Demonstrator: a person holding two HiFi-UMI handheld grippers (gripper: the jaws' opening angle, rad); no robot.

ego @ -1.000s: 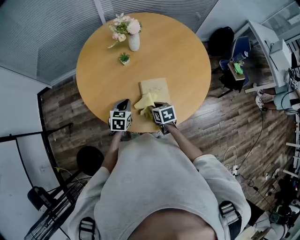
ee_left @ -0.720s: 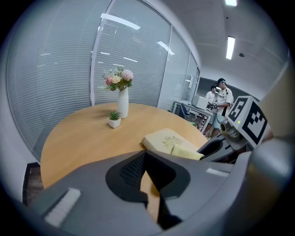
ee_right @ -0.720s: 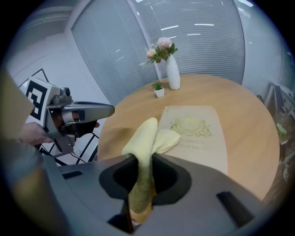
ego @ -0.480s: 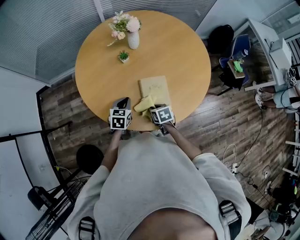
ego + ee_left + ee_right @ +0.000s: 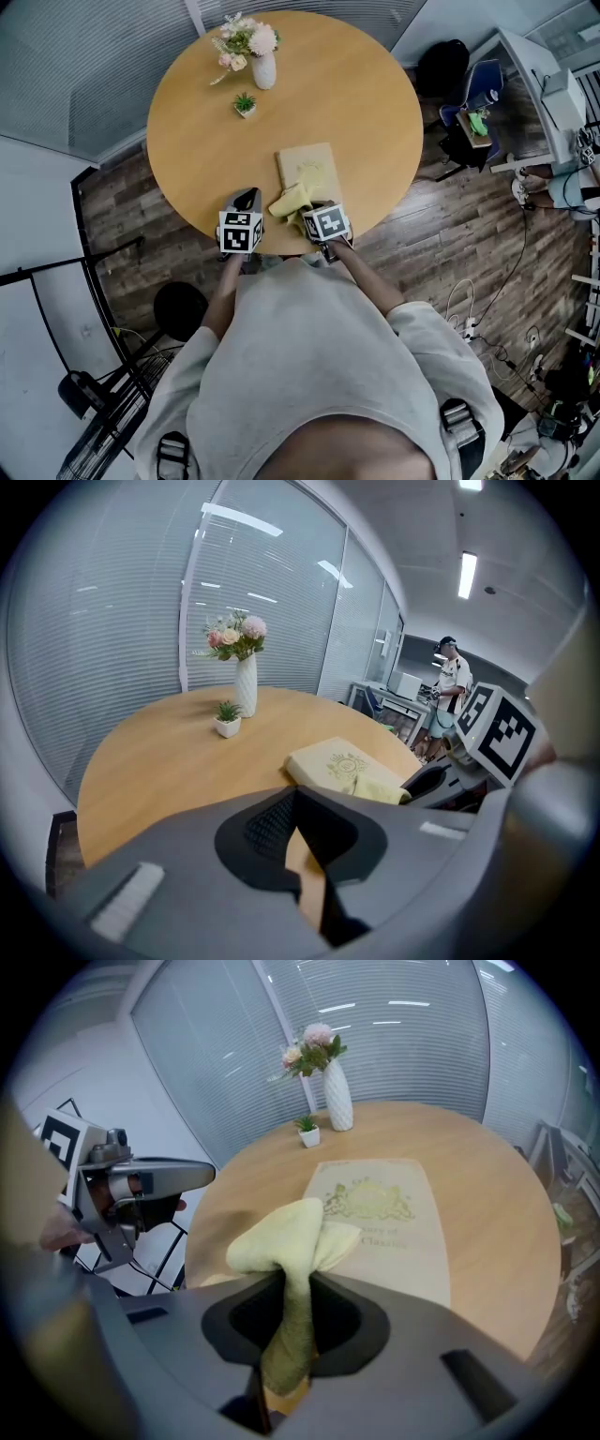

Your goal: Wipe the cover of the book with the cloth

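A tan book (image 5: 309, 167) with a gold crest lies flat on the round wooden table (image 5: 356, 103), near its front edge. My right gripper (image 5: 307, 214) is shut on a yellow cloth (image 5: 291, 201), which bunches over the book's near left corner. In the right gripper view the cloth (image 5: 286, 1237) rises out of the jaws of my right gripper (image 5: 295, 1288), in front of the book (image 5: 394, 1222). My left gripper (image 5: 246, 201) hovers at the table edge left of the book, jaws together and holding nothing. The left gripper view shows this gripper (image 5: 298, 803), the book (image 5: 333, 759) and the cloth (image 5: 380, 787).
A white vase of flowers (image 5: 262, 67) and a small potted plant (image 5: 245, 104) stand at the table's far left. Chairs and desks (image 5: 473, 112) stand to the right on the wooden floor. A person (image 5: 453, 688) stands far off in the room.
The head camera has shifted a little, so the table sits slightly higher in the picture. Both grippers and the cloth stay almost where they were at the book's near end.
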